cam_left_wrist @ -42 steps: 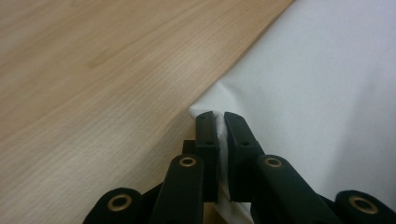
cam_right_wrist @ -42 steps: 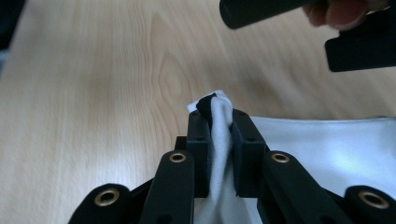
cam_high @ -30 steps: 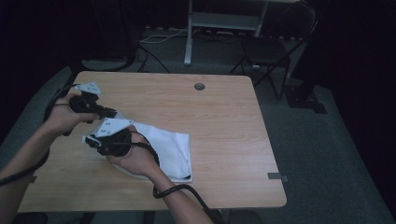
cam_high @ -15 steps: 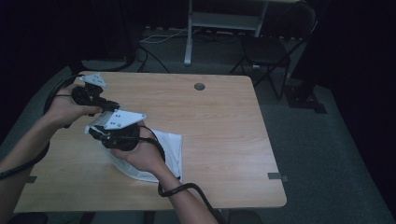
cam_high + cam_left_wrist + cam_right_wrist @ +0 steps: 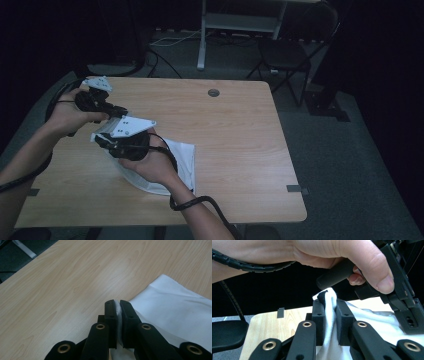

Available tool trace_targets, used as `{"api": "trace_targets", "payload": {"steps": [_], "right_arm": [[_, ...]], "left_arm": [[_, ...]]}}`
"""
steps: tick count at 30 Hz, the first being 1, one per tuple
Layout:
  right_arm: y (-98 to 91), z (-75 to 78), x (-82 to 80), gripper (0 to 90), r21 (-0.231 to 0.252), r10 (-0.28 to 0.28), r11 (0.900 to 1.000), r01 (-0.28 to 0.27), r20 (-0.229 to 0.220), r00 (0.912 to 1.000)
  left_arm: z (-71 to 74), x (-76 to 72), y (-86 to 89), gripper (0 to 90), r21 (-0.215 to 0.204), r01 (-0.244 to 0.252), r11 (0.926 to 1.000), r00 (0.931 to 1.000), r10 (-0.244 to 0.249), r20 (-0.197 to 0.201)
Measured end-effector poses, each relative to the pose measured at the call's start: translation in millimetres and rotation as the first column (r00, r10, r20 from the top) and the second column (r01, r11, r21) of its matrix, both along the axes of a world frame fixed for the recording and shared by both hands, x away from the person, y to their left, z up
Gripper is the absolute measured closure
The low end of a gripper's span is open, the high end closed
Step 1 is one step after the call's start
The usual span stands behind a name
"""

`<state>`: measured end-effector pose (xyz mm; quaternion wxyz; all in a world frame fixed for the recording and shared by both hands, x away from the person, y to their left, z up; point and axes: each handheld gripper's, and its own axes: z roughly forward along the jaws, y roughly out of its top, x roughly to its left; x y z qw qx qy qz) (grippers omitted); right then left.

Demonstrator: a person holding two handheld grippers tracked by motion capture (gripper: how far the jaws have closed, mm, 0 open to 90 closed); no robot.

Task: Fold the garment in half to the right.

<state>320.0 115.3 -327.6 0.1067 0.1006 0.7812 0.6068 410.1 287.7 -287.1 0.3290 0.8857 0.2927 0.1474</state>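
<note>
high view: cloth (image 5: 185,160) near table (image 5: 240,130) edge

Two hand-held tongs lift a white cloth at the left side of a wooden bench.

The left tongs (image 5: 116,111) sit in the person's left hand (image 5: 67,112) near the bench's (image 5: 240,150) left edge, a grey three-cornered plate on top. The right tongs (image 5: 102,141), just in front of them and nearly touching, carry a like plate and are gripped by the right hand (image 5: 152,167), with a black cable looping off the wrist. The white cloth (image 5: 182,162) hangs bunched under the right hand and spreads onto the bench beside it. A round grommet (image 5: 213,92) sits near the far edge. Behind the bench stand a dark chair (image 5: 285,52) and a grey stand (image 5: 240,22).
</note>
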Motion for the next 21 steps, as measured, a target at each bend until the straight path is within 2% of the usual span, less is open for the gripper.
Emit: {"api": "trace_targets", "payload": {"steps": [10,21], "right_arm": [[-1.5,4.9,-1.0,80.0,-0.006,-0.001,1.0,0.001,0.01,1.0],[-5.9,9.8,0.4,79.9,-0.013,-0.003,0.9999,0.003,0.006,1.0]], "left_arm": [[4.7,-1.0,-1.8,85.2,-0.012,-0.001,0.9999,0.9999,0.001,0.014],[6.8,-0.5,-4.2,85.1,0.0,-0.003,1.0,0.9999,0.003,0.015]]}}
